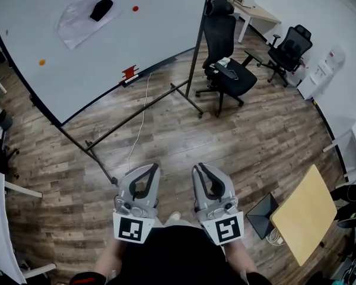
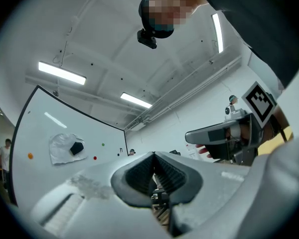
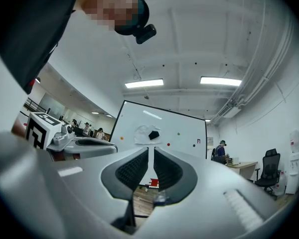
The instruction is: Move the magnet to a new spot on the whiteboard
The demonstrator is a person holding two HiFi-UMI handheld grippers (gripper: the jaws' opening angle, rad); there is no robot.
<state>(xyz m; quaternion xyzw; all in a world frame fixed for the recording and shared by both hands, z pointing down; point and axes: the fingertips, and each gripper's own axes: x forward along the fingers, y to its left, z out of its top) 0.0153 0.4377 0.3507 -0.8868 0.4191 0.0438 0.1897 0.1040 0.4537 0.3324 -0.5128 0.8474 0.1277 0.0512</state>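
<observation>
— White, black-framed whiteboard [image 1: 107, 46] well ahead?
— Yes. Left hand-held gripper [image 1: 151, 168] closed, right hand-held gripper [image 1: 200, 168] barely parted, both empty and low by the body, likely before any reach. Small round red magnet [image 1: 135, 8] stuck up there, well apart.

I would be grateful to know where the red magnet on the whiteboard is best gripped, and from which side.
Grip the red magnet by its round edge, jaws on opposite sides, probably coming straight at the whiteboard: it is a small disc flat against the upright board, clear all around.
</observation>
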